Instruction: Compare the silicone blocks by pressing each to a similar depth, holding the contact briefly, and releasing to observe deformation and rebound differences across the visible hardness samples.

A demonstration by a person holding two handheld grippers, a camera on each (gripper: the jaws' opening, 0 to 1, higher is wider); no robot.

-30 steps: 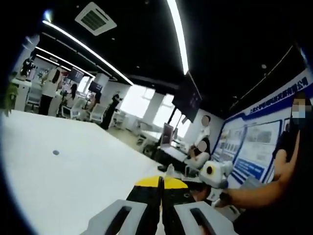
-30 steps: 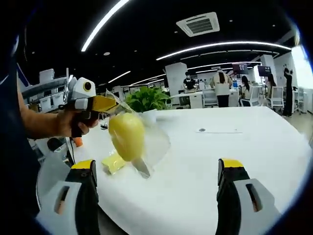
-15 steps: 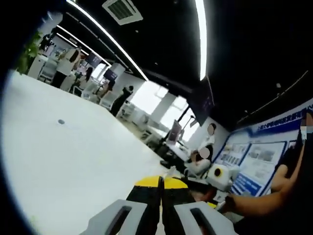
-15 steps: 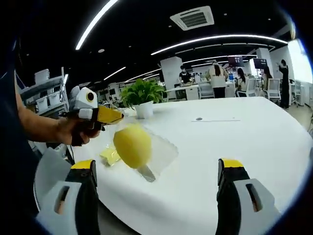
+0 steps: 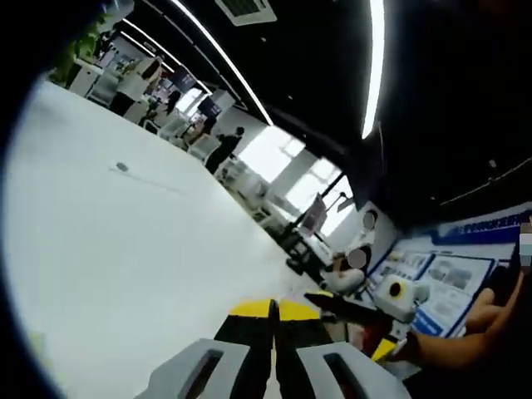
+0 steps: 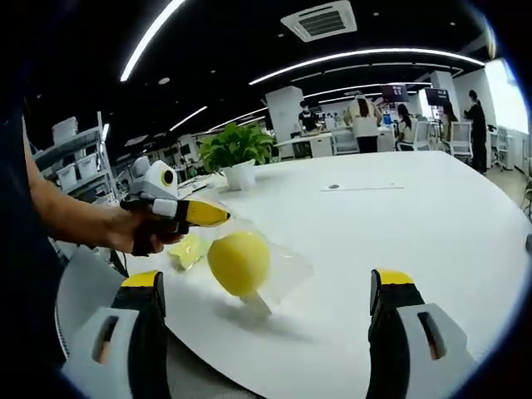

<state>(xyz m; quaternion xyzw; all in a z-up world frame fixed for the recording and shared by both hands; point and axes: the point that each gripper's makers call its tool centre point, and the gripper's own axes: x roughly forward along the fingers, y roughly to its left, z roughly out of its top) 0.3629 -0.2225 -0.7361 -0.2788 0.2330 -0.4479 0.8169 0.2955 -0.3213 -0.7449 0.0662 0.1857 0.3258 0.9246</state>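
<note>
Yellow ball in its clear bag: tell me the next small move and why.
Probably lower the left gripper until the yellow ball in the bag rests on the table. In the right gripper view the left gripper, jaws shut, seems to hold the bag's top, the ball hanging with a shadow beneath. The right gripper is open and could then press it.

I see a big white desk (image 6: 399,241) running across the right gripper view, also in the left gripper view (image 5: 125,249). Potted green plant (image 6: 234,150) in a white pot sits at its far edge. Small dark round spot (image 5: 122,167) on the desk surface. People (image 6: 363,120) stand by chairs in the background office. Long ceiling light strips (image 6: 366,56) and an air vent (image 6: 322,20) overhead. Blue wall posters (image 5: 440,274) behind seated people.
</note>
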